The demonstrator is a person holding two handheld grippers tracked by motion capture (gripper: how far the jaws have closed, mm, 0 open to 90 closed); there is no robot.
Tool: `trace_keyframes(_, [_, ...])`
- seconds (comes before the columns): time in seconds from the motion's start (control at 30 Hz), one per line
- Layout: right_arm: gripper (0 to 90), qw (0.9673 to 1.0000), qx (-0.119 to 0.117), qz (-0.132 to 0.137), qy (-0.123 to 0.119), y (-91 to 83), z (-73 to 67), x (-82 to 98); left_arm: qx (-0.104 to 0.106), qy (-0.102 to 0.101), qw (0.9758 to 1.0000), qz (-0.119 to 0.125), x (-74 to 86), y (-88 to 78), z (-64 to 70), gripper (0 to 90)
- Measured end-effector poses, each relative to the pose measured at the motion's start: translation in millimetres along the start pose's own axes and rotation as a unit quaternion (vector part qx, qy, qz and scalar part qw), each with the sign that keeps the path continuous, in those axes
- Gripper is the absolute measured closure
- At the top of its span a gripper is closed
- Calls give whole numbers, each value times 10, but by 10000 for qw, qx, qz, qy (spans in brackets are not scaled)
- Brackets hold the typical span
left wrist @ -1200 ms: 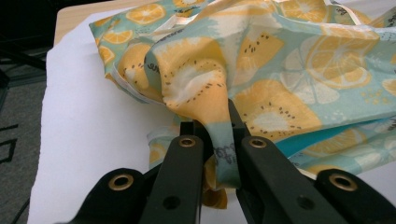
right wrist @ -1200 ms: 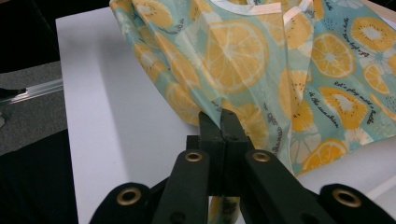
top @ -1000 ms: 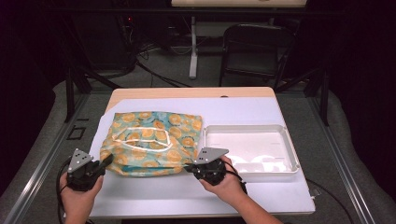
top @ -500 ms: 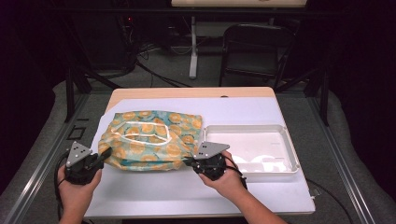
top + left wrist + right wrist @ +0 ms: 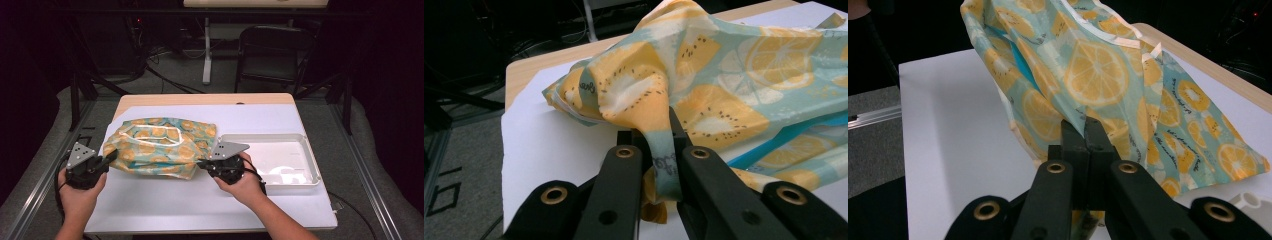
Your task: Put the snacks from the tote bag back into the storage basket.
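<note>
A teal cloth printed with orange slices (image 5: 160, 145) lies bunched on the white table top. My left gripper (image 5: 111, 156) is shut on the cloth's near left corner, and the fabric (image 5: 664, 150) passes up between its black jaws. At the near right corner my right gripper (image 5: 201, 164) is also shut on the cloth (image 5: 1098, 75), which rises in folds above the closed jaws. Both pinched corners are lifted a little off the table.
A shallow white tray (image 5: 310, 155) sits on the table right of the cloth, close to my right hand. The white sheet (image 5: 200, 200) covers a wooden table (image 5: 200, 99). A dark chair (image 5: 275, 55) and cables stand beyond the far edge.
Both grippers have risen a little with the cloth's near corners in them, and the near edge of the cloth has come up off the table.
</note>
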State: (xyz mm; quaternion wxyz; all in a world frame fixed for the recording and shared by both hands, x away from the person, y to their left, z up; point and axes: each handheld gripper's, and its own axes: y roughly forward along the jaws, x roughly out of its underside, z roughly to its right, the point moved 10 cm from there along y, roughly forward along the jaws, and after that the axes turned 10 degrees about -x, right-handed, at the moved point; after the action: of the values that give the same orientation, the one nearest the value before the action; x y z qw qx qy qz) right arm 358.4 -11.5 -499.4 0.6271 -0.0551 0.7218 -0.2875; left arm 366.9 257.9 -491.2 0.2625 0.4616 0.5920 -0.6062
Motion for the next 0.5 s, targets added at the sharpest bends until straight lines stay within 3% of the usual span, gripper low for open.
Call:
trace_keyframes(0.23, [900, 9999, -8, 70, 134, -38, 81, -94, -12, 52, 10000, 74, -129, 43, -17, 895])
trace_keyframes(0.5, [900, 9998, 145, 122, 87, -63, 161, -247, -30, 35, 9999, 149, -243, 94, -66, 895])
